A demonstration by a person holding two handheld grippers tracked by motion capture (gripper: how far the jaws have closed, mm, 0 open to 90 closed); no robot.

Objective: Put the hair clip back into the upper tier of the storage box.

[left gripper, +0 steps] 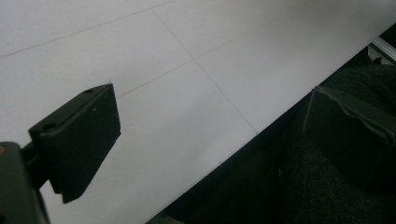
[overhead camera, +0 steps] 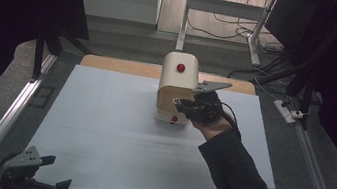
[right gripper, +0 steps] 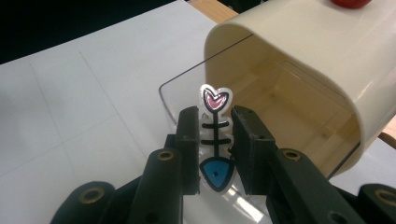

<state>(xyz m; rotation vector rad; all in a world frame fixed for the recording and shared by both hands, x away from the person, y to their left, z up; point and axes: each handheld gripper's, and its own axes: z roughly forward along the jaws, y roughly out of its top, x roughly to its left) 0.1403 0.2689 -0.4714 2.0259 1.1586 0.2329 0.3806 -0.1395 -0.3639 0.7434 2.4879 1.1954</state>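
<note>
While right hand-held gripper (right gripper: 214, 140) clamps fishbone toy (right gripper: 215, 135), cream bin (right gripper: 299, 42) open, interior bare

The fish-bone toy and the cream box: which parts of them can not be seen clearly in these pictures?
- Fish-bone toy, right gripper view: its side edges are covered by the right gripper fingers.
- Same toy, high view: hidden behind the hand.
- Cream box, right gripper view: its top and red knob are cut by the picture edge.
- Left gripper, left gripper view: the far finger is dark against dark cloth.
</note>
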